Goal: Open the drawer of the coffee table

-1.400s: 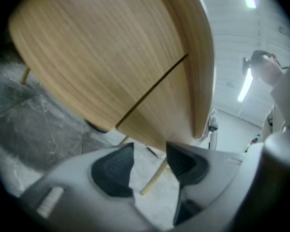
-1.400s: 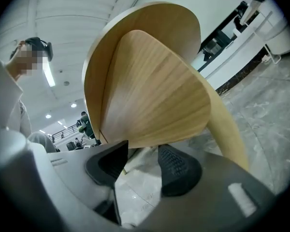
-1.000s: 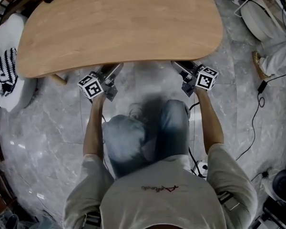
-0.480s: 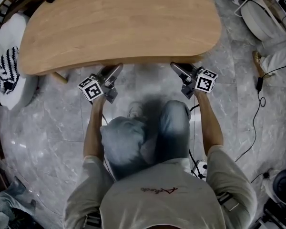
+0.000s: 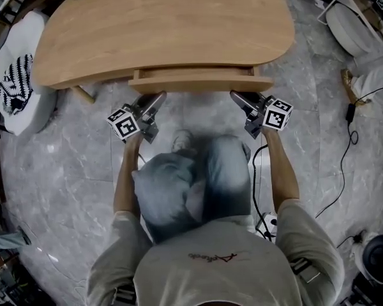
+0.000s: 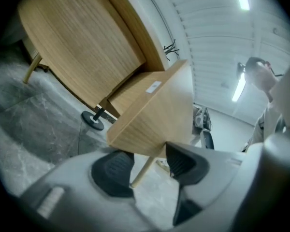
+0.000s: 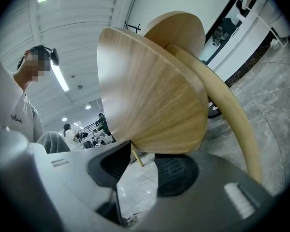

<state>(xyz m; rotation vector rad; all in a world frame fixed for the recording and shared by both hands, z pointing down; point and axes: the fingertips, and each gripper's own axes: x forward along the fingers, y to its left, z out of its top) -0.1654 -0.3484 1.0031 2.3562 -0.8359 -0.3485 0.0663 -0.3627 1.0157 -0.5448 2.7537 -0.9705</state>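
The wooden coffee table (image 5: 166, 30) fills the top of the head view. Its shallow drawer (image 5: 201, 80) sticks out a little from under the near edge. My left gripper (image 5: 156, 99) is at the drawer's left end and my right gripper (image 5: 236, 97) at its right end, both pointing level at it. In the left gripper view the drawer front (image 6: 154, 115) sits between the pads of the left gripper (image 6: 147, 166), touching both. The right gripper (image 7: 145, 166) has just been closing its jaws, with the drawer front (image 7: 150, 95) between them.
The person's knees (image 5: 191, 177) are close behind the grippers. A white seat with a black-and-white cushion (image 5: 14, 75) stands at the left beside a table leg (image 5: 83, 94). A white object (image 5: 348, 24) lies at the top right. A black cable (image 5: 345, 145) runs over the marble floor at the right.
The drawer, hidden under the tabletop a second ago, has slid out toward the person. Both grippers have moved back the same way with it.
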